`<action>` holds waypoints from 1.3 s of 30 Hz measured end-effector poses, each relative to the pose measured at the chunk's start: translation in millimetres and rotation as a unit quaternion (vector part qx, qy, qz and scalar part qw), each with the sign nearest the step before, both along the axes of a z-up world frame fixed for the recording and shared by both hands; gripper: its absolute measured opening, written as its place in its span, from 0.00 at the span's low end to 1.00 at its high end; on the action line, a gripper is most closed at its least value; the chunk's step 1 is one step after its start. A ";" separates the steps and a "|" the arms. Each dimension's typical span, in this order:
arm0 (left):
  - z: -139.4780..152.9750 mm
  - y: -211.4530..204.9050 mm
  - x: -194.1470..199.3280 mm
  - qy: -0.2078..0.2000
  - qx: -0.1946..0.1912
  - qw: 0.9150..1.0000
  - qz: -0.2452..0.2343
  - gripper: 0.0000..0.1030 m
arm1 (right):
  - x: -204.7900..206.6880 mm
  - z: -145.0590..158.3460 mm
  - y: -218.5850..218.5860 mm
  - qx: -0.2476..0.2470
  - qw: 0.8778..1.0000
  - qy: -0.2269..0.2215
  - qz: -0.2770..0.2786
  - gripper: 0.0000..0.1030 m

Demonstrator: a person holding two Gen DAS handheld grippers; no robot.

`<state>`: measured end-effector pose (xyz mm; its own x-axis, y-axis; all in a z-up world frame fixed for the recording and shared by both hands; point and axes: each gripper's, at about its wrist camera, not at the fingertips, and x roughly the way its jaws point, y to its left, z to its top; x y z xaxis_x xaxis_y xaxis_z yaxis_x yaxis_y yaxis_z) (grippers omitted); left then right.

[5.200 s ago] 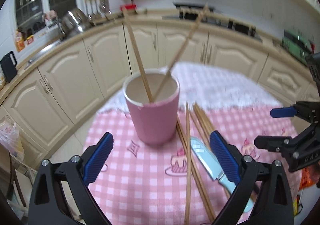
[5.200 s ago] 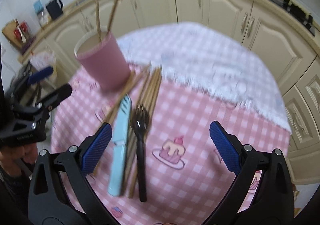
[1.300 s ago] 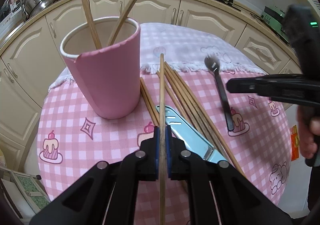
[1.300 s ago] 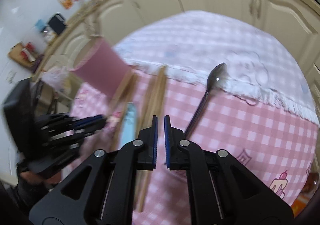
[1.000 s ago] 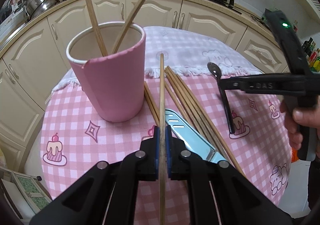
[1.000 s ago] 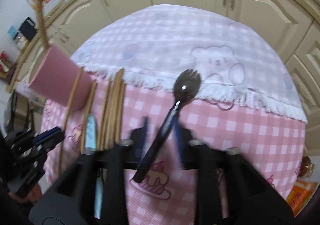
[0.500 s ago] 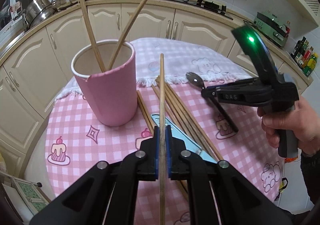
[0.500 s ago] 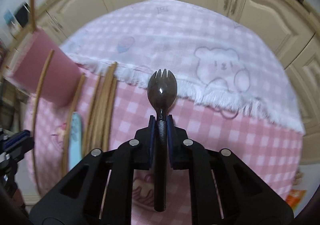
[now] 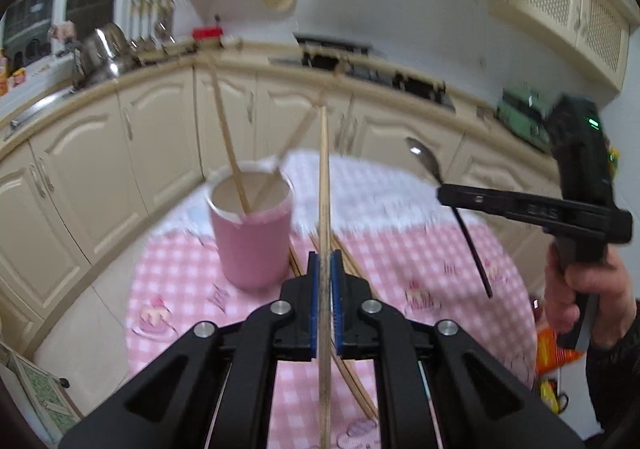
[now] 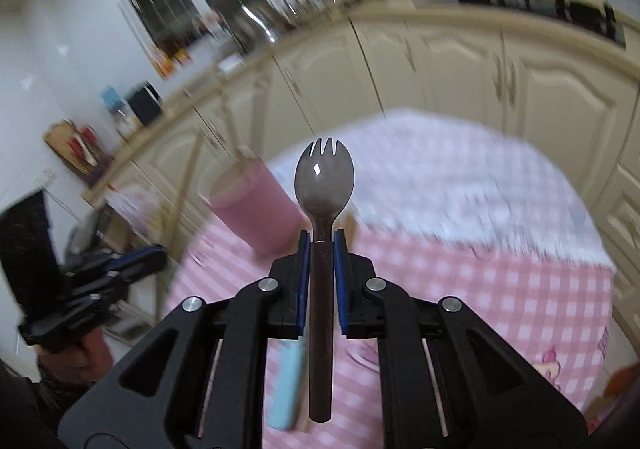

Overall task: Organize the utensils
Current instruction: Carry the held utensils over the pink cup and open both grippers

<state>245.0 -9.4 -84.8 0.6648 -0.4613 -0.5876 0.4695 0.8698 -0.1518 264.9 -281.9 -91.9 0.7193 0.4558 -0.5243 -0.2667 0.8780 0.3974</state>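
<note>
The left gripper (image 9: 324, 299) is clamped on a single wooden chopstick (image 9: 323, 185) that runs straight up the middle of the view, its tip above the pink cup (image 9: 252, 235). The cup stands on the pink checked tablecloth (image 9: 188, 281) just left of the gripper, two chopsticks (image 9: 228, 137) leaning inside it. More loose chopsticks (image 9: 352, 381) lie on the cloth just right of the cup. Well right of the cup, the right gripper (image 9: 448, 194) pinches a dark spork (image 9: 448, 205) in the air, head up, handle slanting down.
</note>
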 end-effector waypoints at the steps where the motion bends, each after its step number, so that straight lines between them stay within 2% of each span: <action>1: 8.3 5.4 1.6 -0.014 -0.013 1.000 0.009 0.05 | -3.1 9.1 2.6 0.004 1.000 -0.018 0.000 0.11; 6: 46.0 25.0 14.5 -0.074 -0.070 0.994 0.043 0.05 | 7.1 48.3 44.3 0.015 0.993 -0.121 0.001 0.11; 9: 65.6 31.5 26.5 -0.120 -0.102 0.986 0.058 0.05 | 25.2 61.2 66.0 0.022 0.987 -0.158 0.005 0.11; 12: 78.5 34.5 41.8 -0.165 -0.128 0.975 0.076 0.05 | 49.7 60.2 87.5 0.015 0.984 -0.180 0.003 0.11; 17: 75.3 27.8 77.5 -0.200 -0.144 0.964 0.099 0.05 | 80.5 53.9 100.7 0.019 0.982 -0.190 0.000 0.11; 21: 66.6 20.4 101.9 -0.210 -0.137 0.962 0.112 0.05 | 100.6 41.7 106.5 0.026 0.983 -0.182 -0.003 0.12; 25: 53.6 19.4 123.4 -0.199 -0.147 0.962 0.119 0.05 | 110.5 26.4 106.2 0.028 0.985 -0.170 -0.003 0.12; 34: 24.8 21.2 132.5 -0.192 -0.153 0.960 0.137 0.05 | 115.9 12.8 114.6 0.026 0.987 -0.161 0.004 0.12; 39: 12.4 19.0 135.0 -0.180 -0.150 0.963 0.135 0.06 | 116.9 3.0 116.3 0.019 0.989 -0.147 0.008 0.12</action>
